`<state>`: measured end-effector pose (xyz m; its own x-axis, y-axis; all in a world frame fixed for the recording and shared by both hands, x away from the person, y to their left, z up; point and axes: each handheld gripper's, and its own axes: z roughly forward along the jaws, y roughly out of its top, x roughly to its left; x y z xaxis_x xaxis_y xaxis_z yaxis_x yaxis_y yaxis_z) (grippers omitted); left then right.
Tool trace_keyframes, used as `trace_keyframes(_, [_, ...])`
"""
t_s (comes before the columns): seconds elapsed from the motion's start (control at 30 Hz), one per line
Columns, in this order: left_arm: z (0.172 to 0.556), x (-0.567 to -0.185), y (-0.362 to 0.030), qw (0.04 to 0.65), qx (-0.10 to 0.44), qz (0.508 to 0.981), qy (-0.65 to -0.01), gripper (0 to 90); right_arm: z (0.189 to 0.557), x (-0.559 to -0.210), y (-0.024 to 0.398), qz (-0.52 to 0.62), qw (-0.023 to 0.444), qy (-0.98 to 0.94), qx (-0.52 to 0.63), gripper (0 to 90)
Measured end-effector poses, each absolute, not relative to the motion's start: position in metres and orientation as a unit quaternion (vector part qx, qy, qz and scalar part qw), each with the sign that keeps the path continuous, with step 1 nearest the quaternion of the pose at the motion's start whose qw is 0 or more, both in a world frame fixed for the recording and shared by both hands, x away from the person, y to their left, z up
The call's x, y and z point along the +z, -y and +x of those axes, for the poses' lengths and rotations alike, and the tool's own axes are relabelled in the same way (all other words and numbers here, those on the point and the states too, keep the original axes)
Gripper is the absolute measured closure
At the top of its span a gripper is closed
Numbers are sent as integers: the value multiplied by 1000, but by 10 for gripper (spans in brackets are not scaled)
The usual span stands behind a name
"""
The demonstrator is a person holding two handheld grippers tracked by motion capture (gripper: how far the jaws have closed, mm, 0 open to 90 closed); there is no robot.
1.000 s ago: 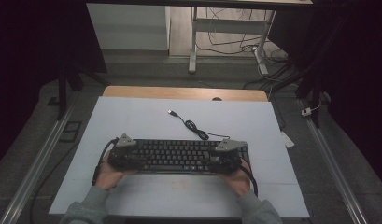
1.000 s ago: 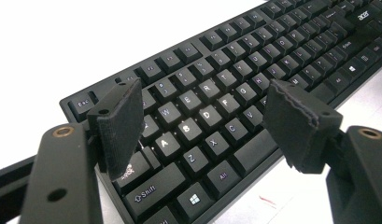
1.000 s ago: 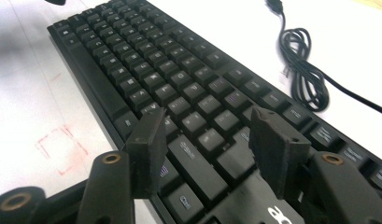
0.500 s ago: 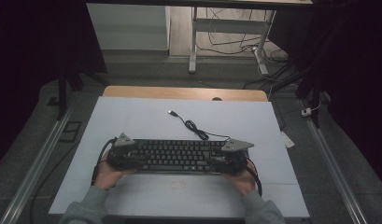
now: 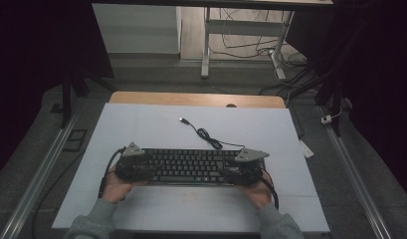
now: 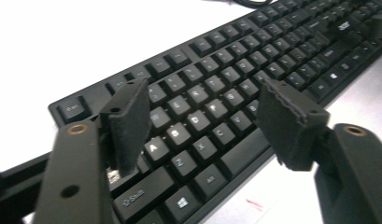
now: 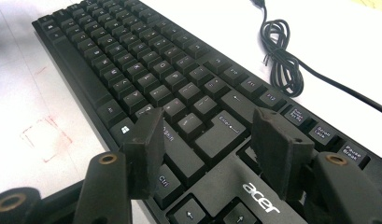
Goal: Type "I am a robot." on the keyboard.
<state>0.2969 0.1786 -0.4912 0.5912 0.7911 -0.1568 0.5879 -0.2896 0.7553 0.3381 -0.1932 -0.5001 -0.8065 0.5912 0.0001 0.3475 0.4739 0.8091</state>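
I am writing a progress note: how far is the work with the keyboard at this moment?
Done: the keyboard lies flat on the white table, its cable loose behind it. In hand: the left gripper and right gripper hover over its two ends, jaws open above the keys; the left jaws have just been closing. Left: any grip or lift; neither holds it yet.

High view – overhead from the person's side, facing forward and down, far off. Gripper views – riding close and low above the keyboard point(image 5: 183, 167), looking inward from 9 and 3 o'clock ends; shared ground: middle keys.
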Motion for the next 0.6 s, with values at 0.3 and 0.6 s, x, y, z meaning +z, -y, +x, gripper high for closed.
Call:
trace_keyframes(0.3, [294,-492,-168,411,116,807,-408,614,339,-501,193,278,140,-847,432,447])
trace_keyframes(0.6, [293,-495,-160,398,111,824,-388,888,339,-502,192,278,140,-849,428,448])
